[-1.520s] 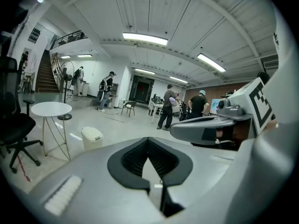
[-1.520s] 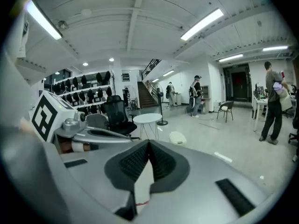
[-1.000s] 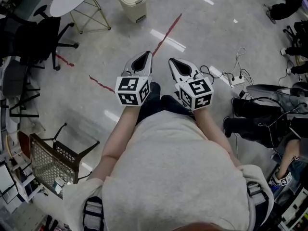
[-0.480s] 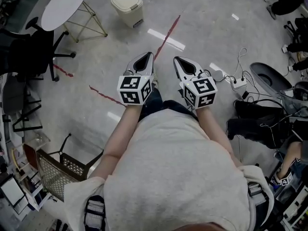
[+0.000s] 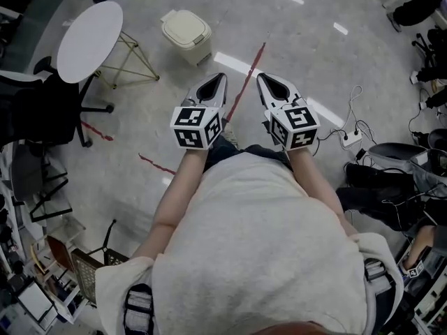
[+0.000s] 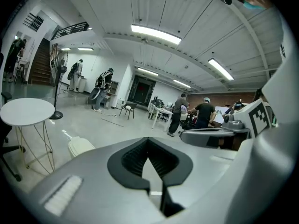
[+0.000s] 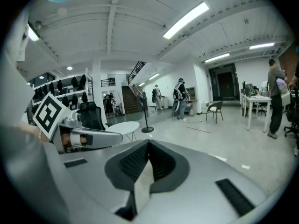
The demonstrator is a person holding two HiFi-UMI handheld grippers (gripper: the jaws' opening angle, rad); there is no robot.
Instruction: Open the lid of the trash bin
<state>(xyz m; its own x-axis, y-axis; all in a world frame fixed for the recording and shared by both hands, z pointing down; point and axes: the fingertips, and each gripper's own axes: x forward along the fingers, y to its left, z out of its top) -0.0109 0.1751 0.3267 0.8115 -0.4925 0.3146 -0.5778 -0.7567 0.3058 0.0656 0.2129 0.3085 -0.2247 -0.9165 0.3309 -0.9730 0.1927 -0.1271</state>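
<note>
Since a second ago the bin (image 5: 186, 36) has slid lower in the head view, nearer the two grippers, and the round white table (image 5: 89, 32) has come down with it. There is one bin: cream, squarish with rounded corners, its lid lying flat and closed. It stands on the grey floor (image 5: 314, 40) just right of the one table, ahead of the grippers and well apart from both. The left gripper view shows it low at the left, beyond the jaws. The left gripper (image 5: 218, 80) has its jaws closed tip to tip with nothing between them; the right gripper (image 5: 263, 79) is likewise closed and empty. They point forward side by side, with a red tape line (image 5: 250, 72) on the floor between them.
</note>
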